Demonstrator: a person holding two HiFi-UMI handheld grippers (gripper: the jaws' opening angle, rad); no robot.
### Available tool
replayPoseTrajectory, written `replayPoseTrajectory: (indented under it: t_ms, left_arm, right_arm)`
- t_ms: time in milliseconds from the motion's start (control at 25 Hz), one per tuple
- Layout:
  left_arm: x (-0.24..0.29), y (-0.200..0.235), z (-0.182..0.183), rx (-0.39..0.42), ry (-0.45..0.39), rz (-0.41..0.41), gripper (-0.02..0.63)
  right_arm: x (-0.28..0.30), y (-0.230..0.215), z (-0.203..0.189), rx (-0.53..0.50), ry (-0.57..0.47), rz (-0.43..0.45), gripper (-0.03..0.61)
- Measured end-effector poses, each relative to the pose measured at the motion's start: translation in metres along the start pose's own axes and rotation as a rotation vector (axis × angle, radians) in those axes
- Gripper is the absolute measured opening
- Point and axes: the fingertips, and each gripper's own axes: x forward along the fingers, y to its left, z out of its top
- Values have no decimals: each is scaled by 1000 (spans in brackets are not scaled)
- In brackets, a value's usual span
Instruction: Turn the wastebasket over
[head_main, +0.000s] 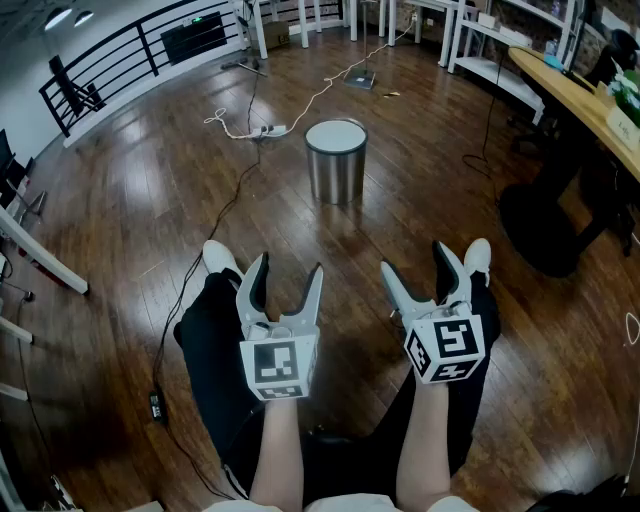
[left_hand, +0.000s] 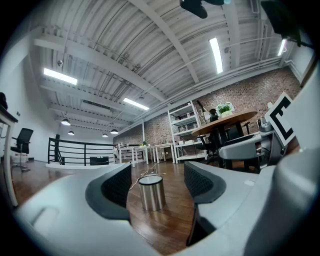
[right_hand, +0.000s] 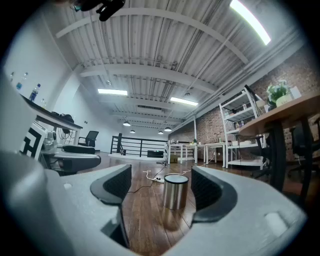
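Wastebasket (head_main: 335, 160): steel drum, stiff, probably light and slick, best pinched at its rim; my left claw (head_main: 287, 268) and right claw (head_main: 416, 260) gape empty.

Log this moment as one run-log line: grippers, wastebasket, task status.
left gripper: open, empty | right gripper: open, empty | wastebasket: standing on wooden floor, ahead of both grippers, untouched | status: pre-contact

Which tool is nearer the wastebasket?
Left, barely. The left tool is open, short of the wastebasket and slightly to its left; the right tool is open, farther off to its right.
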Motion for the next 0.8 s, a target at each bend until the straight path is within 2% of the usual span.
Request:
replayPoseTrajectory:
  t_ms: [240,440,600,800]
  left_arm:
    - [64,5,-28,8,44,-46,336]
    - [110,35,-57,10,109,-47,336]
    - [156,60,-46,3,74,-49,336]
    - [231,80,-37,3,29,-72,336]
  right_arm:
    - [66,-13,-19,66,13,18,360]
    - [124,-6,-26,90,25,56,360]
    - [168,-12,-8,52,-3,59,360]
    - [231,-40,11,7,-34,44,359]
